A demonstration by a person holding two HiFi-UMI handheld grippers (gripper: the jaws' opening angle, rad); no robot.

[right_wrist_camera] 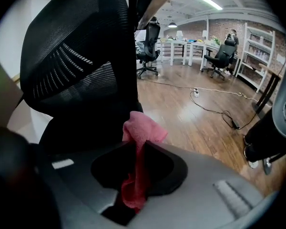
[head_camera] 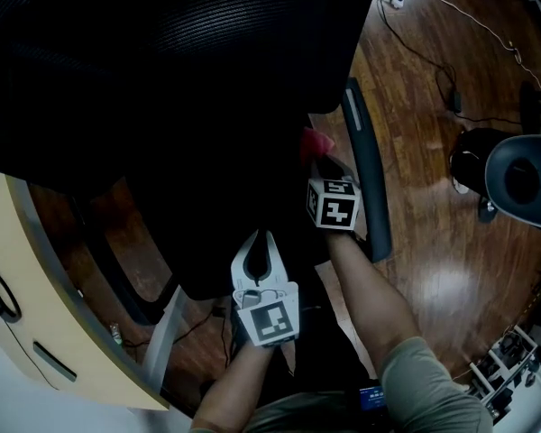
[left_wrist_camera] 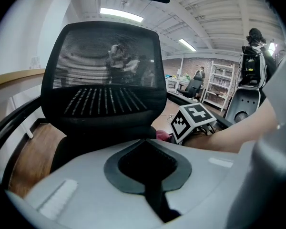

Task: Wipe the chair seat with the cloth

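Office chair [head_camera: 207, 43] — black, with a mesh back and a dark seat [head_camera: 225, 215] below it, filling the middle of the head view. Cloth [right_wrist_camera: 143, 128], pink: pinched between the jaws of the right gripper [right_wrist_camera: 136, 144], with one fold running down between the pads and a crumpled end standing out past the tips. In the head view it sits at the seat's right edge, just beside the armrest [head_camera: 368, 170]. Whether it touches the seat cannot be told in the dark. Left gripper [left_wrist_camera: 145, 140]: jaws closed together with nothing between them — held over the front part of the seat, pointing towards the chair back, near the right gripper but apart from it. Floor [head_camera: 433, 242]: glossy wood boards. Table [head_camera: 63, 278]: pale, with a curved edge, to the left of the chair.
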